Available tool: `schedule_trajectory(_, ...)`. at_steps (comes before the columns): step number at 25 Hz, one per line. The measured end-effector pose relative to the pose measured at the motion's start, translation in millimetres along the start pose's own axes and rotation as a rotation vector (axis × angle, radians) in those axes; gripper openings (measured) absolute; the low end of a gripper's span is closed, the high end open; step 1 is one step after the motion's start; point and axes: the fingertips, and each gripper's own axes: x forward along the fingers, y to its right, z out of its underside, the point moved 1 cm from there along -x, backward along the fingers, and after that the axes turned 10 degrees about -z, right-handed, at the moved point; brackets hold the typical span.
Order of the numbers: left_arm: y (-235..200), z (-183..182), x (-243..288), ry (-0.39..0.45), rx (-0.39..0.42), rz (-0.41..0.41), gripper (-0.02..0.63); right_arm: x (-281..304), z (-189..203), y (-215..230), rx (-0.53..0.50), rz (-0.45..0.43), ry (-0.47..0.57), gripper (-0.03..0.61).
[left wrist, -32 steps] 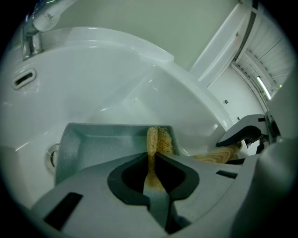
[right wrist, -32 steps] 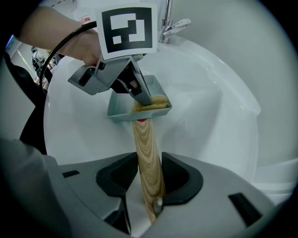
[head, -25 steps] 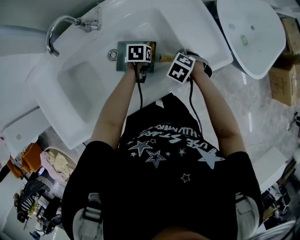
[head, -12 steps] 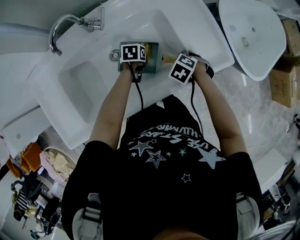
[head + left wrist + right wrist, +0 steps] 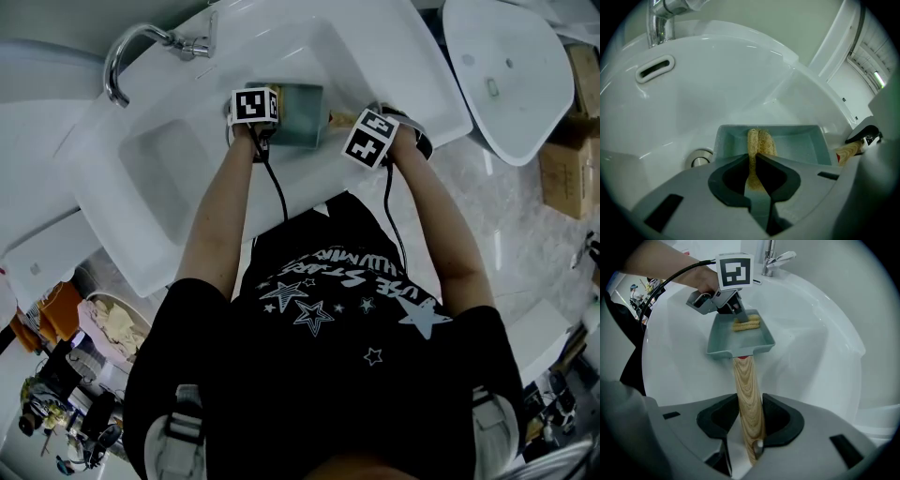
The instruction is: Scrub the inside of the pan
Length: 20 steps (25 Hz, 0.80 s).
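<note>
Left hand-held gripper (image 5: 754,157) slid left across the pan (image 5: 725,341), clamped on what looks like a loofah sponge (image 5: 761,141), right hand-held gripper (image 5: 749,416) pinching the wooden handle (image 5: 747,390).

Dim, bluish light; wide-angle views darken at edges.

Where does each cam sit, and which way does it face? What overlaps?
Head view: on the person's head, facing steeply down on the sink and pan; shows both forearms and the black shirt.
Left gripper view: on the left tongs, facing along their jaws, shut on the scrub pad inside the pan; only those jaws show.
Right gripper view: on the right tongs, facing along the wooden handle they clamp; the person's left hand shows.
Shared: all three see the pan in the sink.
</note>
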Motion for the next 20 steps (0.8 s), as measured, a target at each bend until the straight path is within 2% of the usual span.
schedule_trajectory(7, -17, 0, 6, 0.009, 0.044, -0.060, 0.051, 1, -1, 1, 0.000, 0.007, -0.007, 0.152)
schedule_trajectory(20, -21, 4, 5, 0.004, 0.003, -0.078, 0.051, 0, -1, 0, -0.012, 0.023, 0.005, 0.152)
